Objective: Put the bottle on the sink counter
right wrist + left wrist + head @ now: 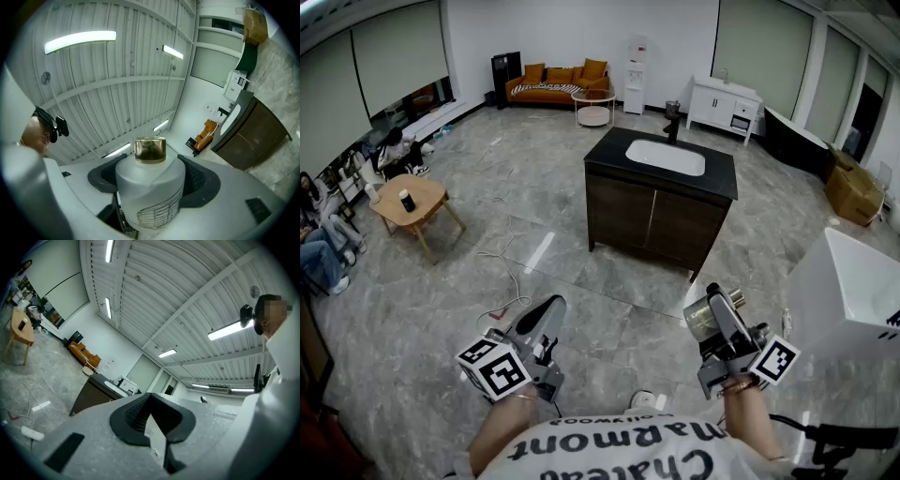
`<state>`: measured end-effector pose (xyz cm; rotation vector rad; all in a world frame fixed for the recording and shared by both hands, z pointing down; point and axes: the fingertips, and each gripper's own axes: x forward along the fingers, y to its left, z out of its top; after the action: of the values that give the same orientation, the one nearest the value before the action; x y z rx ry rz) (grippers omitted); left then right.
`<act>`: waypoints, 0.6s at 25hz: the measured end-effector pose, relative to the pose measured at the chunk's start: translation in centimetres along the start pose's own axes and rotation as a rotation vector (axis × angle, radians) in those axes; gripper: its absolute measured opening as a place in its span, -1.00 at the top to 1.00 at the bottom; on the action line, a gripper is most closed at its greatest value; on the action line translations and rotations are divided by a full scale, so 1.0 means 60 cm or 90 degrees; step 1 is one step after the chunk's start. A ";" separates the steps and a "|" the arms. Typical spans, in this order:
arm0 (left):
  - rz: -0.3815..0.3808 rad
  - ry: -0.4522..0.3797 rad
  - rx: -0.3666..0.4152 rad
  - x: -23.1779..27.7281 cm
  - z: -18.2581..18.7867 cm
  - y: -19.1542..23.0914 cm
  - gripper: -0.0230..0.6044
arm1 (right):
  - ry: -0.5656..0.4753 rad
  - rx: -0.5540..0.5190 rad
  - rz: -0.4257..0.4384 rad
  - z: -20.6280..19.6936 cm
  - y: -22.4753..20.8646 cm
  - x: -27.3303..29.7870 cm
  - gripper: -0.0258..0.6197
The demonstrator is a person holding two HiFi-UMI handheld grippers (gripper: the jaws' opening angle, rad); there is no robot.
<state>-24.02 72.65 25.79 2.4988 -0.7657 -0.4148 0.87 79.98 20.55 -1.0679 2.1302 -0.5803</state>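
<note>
- Where the head view looks down on the grey marble floor point(441, 300), the dark sink counter point(609, 159) stands well ahead of the person, with a white basin point(666, 157) set in its black top
- In that same view the right gripper point(712, 323) is held low near the person's body and carries the bottle point(703, 319), which is well apart from the counter and up in the air
- The left gripper point(546, 314) is held at about the same height on the other side, with its marker cube point(494, 366) facing up
- Further off are an orange sofa point(558, 80) by the back wall and a round wooden table point(411, 202) at the left
- In the left gripper view the left gripper point(151, 413) has its dark pads point(131, 416) brought together with nothing between them; the sink counter point(93, 390) shows beyond, low on the floor
- In the right gripper view the right gripper point(152, 180) has its jaws spread wide and clamped on the bottle point(150, 197), a frosted white one with a gold cap point(150, 149), the pads point(199, 180) pressing its two sides
- The sink counter point(248, 136) lies far off at that view's right edge
</note>
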 end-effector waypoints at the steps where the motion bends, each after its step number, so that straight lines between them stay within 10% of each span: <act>1: 0.001 -0.001 0.001 0.000 0.005 0.007 0.88 | 0.003 0.005 0.000 -0.002 -0.001 0.008 -0.14; 15: 0.052 -0.032 0.016 0.157 0.079 0.137 0.88 | 0.022 0.080 0.072 0.059 -0.183 0.190 -0.14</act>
<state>-22.14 59.43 24.90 2.4793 -0.8942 -0.4423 4.22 64.14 21.00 -0.8692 2.1376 -0.6721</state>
